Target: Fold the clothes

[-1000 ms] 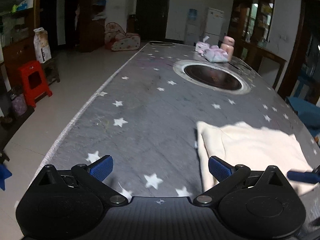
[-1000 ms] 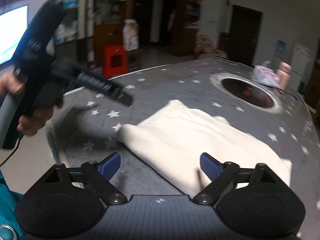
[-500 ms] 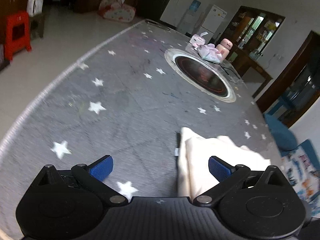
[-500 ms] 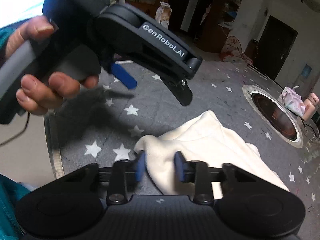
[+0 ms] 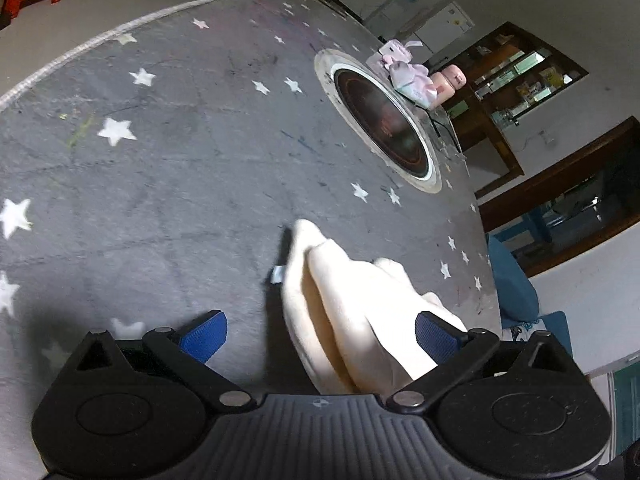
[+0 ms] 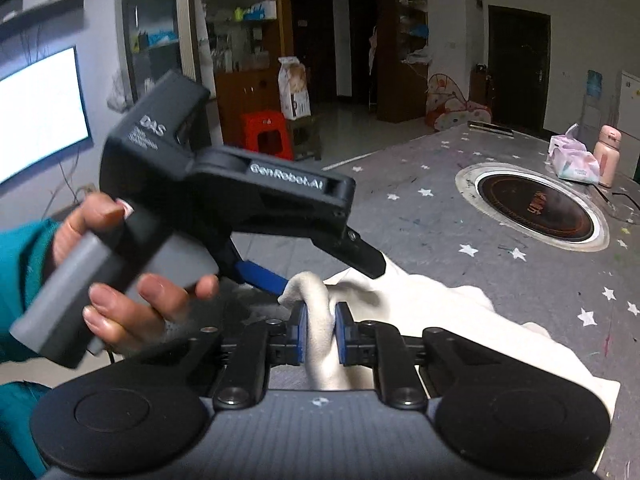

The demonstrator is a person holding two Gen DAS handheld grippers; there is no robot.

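A cream garment (image 5: 352, 312) lies bunched on the grey star-patterned table (image 5: 180, 168). My left gripper (image 5: 320, 336) is open, its blue pads (image 5: 434, 336) on either side of the garment's raised folds. In the right wrist view my right gripper (image 6: 320, 332) is shut on a gathered corner of the cream garment (image 6: 432, 320) and holds it up off the table. The left gripper (image 6: 316, 264) shows there too, held in a hand, tilted down over the same corner, jaws apart.
A round inset burner (image 5: 380, 120) sits in the table further along, with a pink tissue pack (image 5: 408, 76) and a pink bottle (image 6: 606, 152) behind it. The table's near-left edge (image 5: 60, 56) drops to the floor. A red stool (image 6: 266, 138) stands beyond.
My right gripper has closed on the garment's corner and lifted it. My left gripper has tilted down and moved over the bunched cloth, still open.
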